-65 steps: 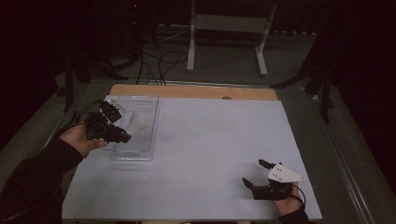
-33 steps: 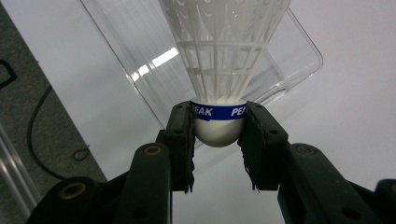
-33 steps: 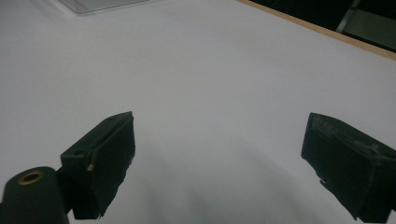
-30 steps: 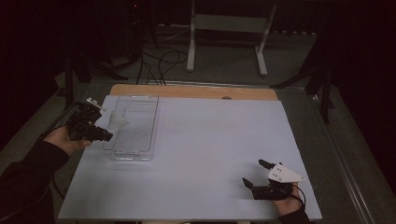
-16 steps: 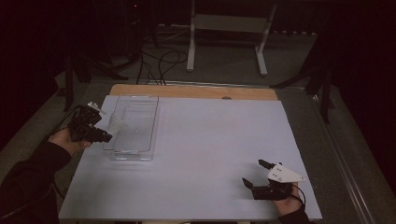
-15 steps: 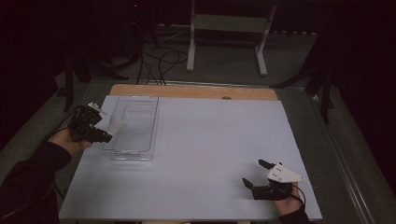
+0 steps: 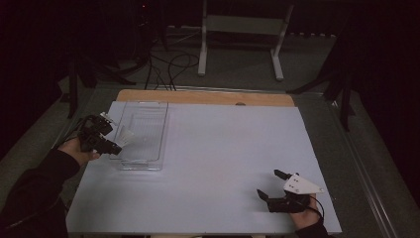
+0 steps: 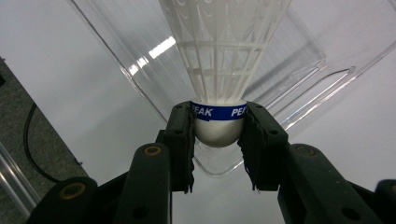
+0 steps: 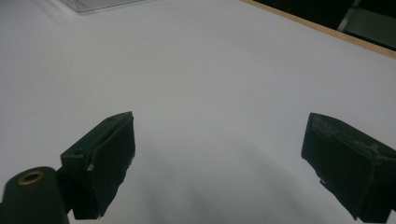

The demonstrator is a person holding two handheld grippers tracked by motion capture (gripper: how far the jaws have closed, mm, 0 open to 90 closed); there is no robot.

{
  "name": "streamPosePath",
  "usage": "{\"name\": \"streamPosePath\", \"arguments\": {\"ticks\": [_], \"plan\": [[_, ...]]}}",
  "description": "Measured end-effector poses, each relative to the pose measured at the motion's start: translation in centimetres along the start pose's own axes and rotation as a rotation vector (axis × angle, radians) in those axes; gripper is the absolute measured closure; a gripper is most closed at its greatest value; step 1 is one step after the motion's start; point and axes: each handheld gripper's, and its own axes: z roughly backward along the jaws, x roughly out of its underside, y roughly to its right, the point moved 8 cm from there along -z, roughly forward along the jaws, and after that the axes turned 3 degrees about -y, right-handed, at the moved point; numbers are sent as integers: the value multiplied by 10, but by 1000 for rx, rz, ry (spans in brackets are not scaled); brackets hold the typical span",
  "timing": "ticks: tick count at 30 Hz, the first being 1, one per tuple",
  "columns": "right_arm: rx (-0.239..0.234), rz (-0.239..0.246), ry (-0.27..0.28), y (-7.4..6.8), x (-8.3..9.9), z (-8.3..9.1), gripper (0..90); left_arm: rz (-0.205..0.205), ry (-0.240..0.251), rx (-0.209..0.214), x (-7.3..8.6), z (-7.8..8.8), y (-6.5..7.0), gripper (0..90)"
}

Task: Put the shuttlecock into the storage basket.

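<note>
A white shuttlecock (image 8: 219, 60) with a blue band is pinched by its round cork between my left gripper's (image 8: 218, 140) black pads. In the high view my left gripper (image 7: 111, 141) sits at the table's left edge, with the shuttlecock (image 7: 124, 136) pointing over the left wall of a clear plastic box (image 7: 148, 163). The box (image 8: 303, 88) lies just beyond the feathers in the left gripper view. Near the front right corner my right gripper (image 7: 270, 184) rests on the white table with its jaws wide apart. Nothing lies between its pads (image 9: 105, 158) in the right gripper view.
The white tabletop (image 7: 228, 148) ends in a wooden strip (image 7: 208, 97) at the far side. A white metal stand (image 7: 242, 29) and dark cables (image 7: 168, 64) are on the floor behind. A corner of the clear box (image 9: 100, 4) appears at the top of the right gripper view.
My left gripper, still holding the shuttlecock, pulled back from over the box to its left side and sank slightly. The right gripper stayed put.
</note>
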Motion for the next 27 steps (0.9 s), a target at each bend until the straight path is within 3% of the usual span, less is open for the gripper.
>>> {"name": "streamPosePath", "arguments": {"ticks": [9, 20, 26, 27], "plan": [[-3, -2, -2, 0, 0, 0, 100, 8, -18, -7, -1, -7, -2, 663], [-8, -2, -6, -1, 1, -1, 100, -41, -113, -54, -7, -13, 4, 661], [-7, -3, -7, 0, 1, -1, 100, -37, -141, -66, -7, -14, 5, 654], [-7, -2, -6, 0, 1, -1, 100, -20, -141, -66, -8, -14, 5, 637]]}}
